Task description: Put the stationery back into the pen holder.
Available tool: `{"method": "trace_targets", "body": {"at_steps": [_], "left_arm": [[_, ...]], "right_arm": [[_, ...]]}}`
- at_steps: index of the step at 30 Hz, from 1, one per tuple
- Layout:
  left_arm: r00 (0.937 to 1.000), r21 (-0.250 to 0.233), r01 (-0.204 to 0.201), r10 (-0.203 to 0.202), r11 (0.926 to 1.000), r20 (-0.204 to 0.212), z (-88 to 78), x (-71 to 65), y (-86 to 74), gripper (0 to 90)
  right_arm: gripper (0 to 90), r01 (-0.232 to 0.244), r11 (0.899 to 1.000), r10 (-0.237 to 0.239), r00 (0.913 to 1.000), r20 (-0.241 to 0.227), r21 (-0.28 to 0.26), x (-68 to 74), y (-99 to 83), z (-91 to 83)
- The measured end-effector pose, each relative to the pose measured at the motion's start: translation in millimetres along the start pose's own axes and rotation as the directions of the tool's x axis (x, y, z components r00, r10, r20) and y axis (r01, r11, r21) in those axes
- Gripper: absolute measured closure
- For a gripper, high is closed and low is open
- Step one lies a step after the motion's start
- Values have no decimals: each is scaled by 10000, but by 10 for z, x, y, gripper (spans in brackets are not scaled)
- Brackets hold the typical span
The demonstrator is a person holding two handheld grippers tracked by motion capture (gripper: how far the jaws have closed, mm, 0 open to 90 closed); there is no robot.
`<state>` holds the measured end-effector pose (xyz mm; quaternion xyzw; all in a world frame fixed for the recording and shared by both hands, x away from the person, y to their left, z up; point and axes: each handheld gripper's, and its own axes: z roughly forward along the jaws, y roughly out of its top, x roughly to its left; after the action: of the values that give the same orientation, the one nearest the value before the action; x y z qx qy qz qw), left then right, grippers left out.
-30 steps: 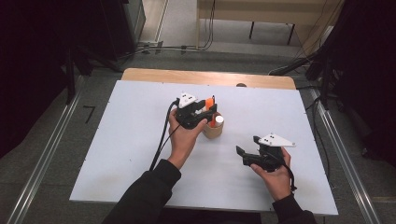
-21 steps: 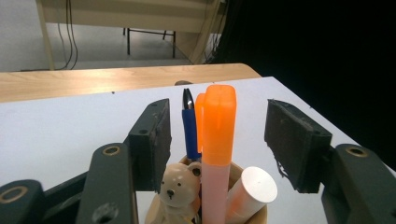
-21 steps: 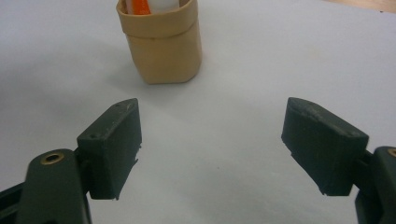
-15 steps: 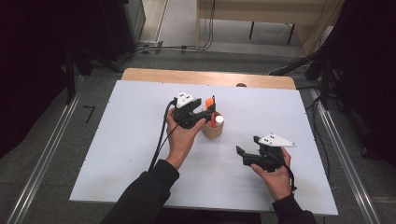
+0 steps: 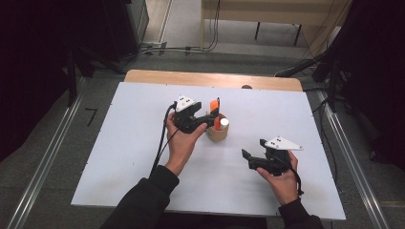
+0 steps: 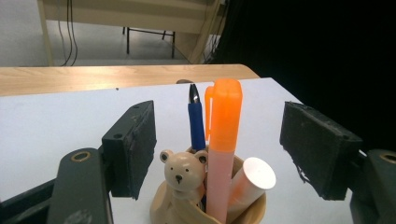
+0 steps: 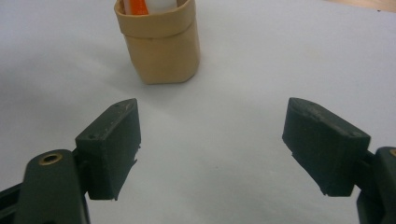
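Note:
A tan pen cup stands mid-table. It holds an orange marker, a blue pen, a white-capped tube and a small bear figure. My left gripper is level with the marker's cap. Its jaws have just been opening and now stand wide on either side of the marker, touching nothing. In the left gripper view the gripper has the marker upright between its pads, with clear gaps. My right gripper hovers open and empty near the front right. It faces the cup.
The white tabletop has a wooden strip along its far edge. Dark curtains hang on both sides, and cables lie on the floor beyond. The left gripper's black cable trails back along the forearm.
The left gripper's jaws have spread apart off the orange marker, which stays standing in the cup. The right gripper has kept still.

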<state>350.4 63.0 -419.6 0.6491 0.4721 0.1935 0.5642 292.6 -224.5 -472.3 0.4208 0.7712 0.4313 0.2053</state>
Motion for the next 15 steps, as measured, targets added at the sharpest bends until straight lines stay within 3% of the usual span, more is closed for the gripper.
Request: {"method": "trace_targets", "body": {"at_steps": [6, 15], "left_arm": [[9998, -17, 123, -123, 9999, 153, -102, 24, -24, 251], [9996, 1, 291, -291, 9996, 49, -247, 101, -70, 219]], "right_arm": [[178, 20, 10000, -20, 10000, -28, 26, 13, -3, 5], [173, -93, 10000, 93, 9999, 59, -22, -16, -7, -19]]}}
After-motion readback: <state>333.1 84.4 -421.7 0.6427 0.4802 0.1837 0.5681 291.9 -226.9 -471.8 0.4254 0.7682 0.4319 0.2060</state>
